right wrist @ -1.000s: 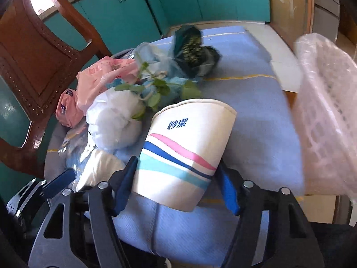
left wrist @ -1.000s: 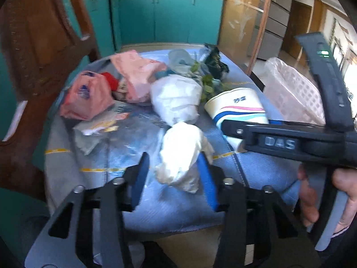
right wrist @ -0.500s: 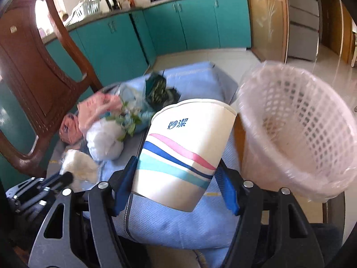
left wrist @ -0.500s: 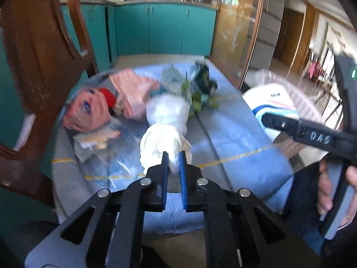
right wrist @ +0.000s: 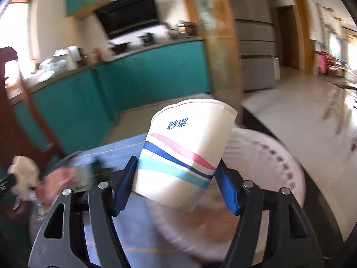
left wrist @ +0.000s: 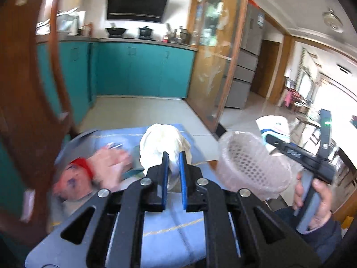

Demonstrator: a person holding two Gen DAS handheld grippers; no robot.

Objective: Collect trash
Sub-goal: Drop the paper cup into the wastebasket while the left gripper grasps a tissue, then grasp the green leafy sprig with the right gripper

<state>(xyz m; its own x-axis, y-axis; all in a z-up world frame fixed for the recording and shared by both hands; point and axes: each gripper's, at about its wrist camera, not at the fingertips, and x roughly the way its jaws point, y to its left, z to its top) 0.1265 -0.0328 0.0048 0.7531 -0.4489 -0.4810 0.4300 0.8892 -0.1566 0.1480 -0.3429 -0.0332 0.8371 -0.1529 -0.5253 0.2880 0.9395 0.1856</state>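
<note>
My left gripper [left wrist: 173, 158] is shut on a crumpled white tissue wad [left wrist: 164, 141] and holds it lifted above the blue-clothed table [left wrist: 169, 243]. My right gripper [right wrist: 176, 172] is shut on a white paper cup [right wrist: 185, 154] with pink, blue and teal stripes, held over the pink mesh waste basket [right wrist: 274, 169]. In the left wrist view the basket [left wrist: 252, 163] stands to the right of the tissue, with the cup [left wrist: 273, 127] and right gripper [left wrist: 290, 149] behind it. The tissue also shows at the left edge of the right wrist view [right wrist: 22, 174].
Blurred pink and red bags [left wrist: 93, 172] lie on the table's left side. A wooden chair back [left wrist: 29, 102] rises at the left. Teal kitchen cabinets [left wrist: 138, 69] and a tiled floor [left wrist: 138, 111] lie beyond the table.
Left gripper closed on the tissue wad and raised it off the table. Right gripper carried the cup up and right, over the basket. Both views tilted upward.
</note>
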